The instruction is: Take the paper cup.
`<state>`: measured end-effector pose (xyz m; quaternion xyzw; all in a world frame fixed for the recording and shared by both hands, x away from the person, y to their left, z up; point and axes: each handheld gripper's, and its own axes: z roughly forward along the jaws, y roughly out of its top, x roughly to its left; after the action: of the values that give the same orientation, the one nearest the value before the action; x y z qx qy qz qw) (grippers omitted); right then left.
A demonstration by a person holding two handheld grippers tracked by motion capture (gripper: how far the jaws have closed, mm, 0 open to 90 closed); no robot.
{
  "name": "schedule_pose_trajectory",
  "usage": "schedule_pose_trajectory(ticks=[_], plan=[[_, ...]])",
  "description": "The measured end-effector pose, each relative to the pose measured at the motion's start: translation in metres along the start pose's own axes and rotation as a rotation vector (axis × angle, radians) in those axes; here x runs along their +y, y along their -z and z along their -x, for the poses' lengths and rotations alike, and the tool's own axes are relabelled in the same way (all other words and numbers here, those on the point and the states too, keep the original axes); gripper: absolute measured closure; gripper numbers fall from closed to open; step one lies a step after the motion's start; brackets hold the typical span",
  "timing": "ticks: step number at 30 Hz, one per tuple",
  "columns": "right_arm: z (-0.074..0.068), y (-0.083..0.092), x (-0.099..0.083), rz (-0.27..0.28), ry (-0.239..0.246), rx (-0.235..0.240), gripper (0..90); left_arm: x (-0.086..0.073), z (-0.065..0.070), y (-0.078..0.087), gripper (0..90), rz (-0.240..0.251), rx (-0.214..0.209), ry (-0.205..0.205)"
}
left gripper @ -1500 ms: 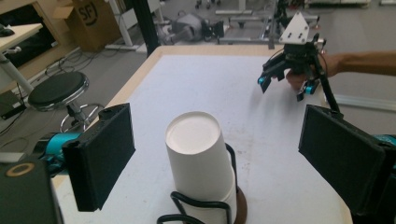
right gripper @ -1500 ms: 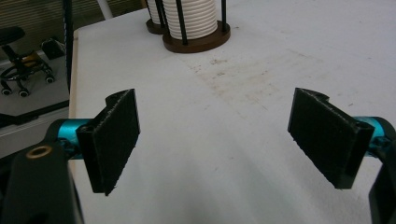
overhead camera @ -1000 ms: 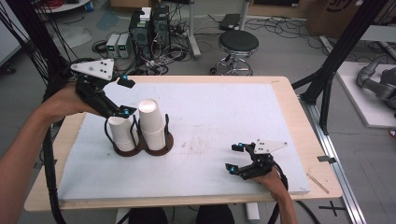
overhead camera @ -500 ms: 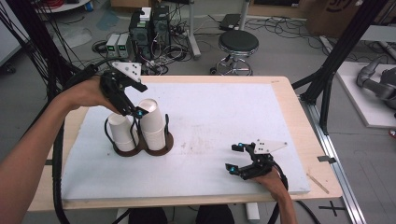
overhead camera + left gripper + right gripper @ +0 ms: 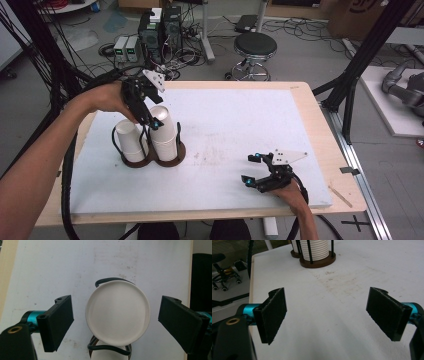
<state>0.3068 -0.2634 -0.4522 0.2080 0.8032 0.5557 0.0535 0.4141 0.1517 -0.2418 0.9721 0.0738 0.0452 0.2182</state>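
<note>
Now that the left hand-held gripper (image 5: 150,117) has swung from beside the left cup stack to above the right cup stack (image 5: 118,315) in its holder on the surface (image 5: 240,125), jaws wide and empty, a grasp looks imminent; the right hand-held gripper (image 5: 257,172) rests open, empty.

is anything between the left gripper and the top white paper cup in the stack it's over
Nothing visible: the left gripper is open, jaws either side of the upside-down white paper cup stack, with clear gaps. The black wire holder sits lower.

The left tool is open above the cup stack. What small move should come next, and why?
Probably lower the left tool a little, then close it: its jaws stand open on either side of the top white cup, apparently above the rim and not touching it.
</note>
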Motion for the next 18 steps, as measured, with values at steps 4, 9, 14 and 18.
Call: schedule_pose_trajectory(ticks=[4,9,14,18], plan=[[0.0000,0.0001,0.0000,-0.001,-0.008,-0.001,17.4,-0.0003,-0.0007,-0.0027,13.0,-0.026,-0.020,0.005],[0.0001,0.0000,0.0000,-0.003,-0.009,0.000,17.4,-0.0005,-0.0017,-0.0052,13.0,-0.052,-0.020,0.013],[0.0001,-0.0001,0.0001,-0.002,-0.005,-0.003,17.4,0.0018,-0.0023,-0.0106,16.6,-0.081,-0.034,0.018],[-0.0002,0.0000,0.0000,-0.002,-0.010,-0.003,17.4,0.0017,-0.0037,-0.0110,31.2,-0.082,-0.046,0.002]])
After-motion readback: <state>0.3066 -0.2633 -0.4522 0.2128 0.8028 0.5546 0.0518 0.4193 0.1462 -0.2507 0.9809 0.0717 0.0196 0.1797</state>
